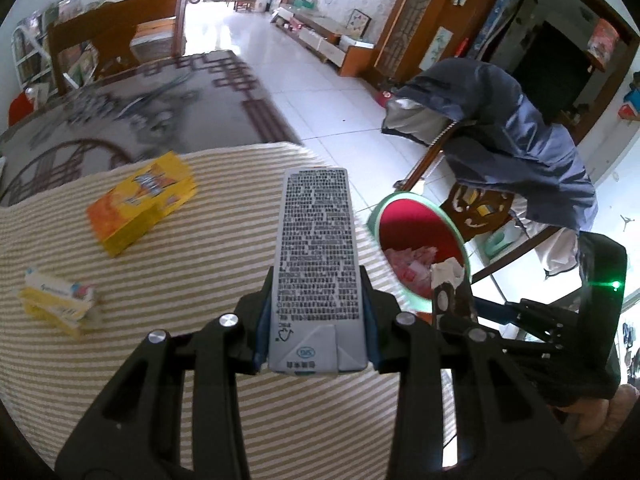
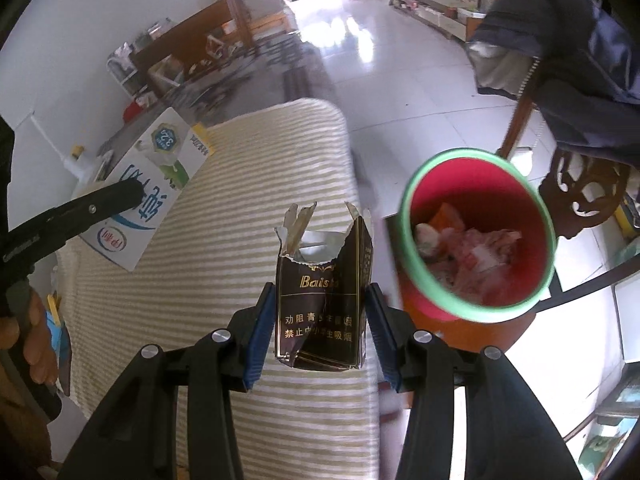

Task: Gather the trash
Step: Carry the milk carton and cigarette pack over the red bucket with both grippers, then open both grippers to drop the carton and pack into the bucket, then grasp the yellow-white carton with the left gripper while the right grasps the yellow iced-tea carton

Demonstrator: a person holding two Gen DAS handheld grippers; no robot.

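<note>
My left gripper (image 1: 316,300) is shut on a tall milk carton (image 1: 316,240), whose grey printed side faces the camera, above the striped tablecloth (image 1: 180,280). In the right wrist view my right gripper (image 2: 322,300) is shut on a torn dark brown cigarette pack (image 2: 320,300) near the table's right edge. A red bin with a green rim (image 2: 476,236) stands on the floor just right of the table, with crumpled trash inside. The same bin (image 1: 420,232) shows right of the carton in the left wrist view. The blue-and-white face of the carton (image 2: 156,184) appears at the left.
A yellow-orange box (image 1: 140,204) and a stack of small yellow-white boxes (image 1: 60,300) lie on the tablecloth at the left. A wooden chair draped with a blue jacket (image 1: 512,120) stands behind the bin. White tiled floor (image 1: 328,92) stretches beyond.
</note>
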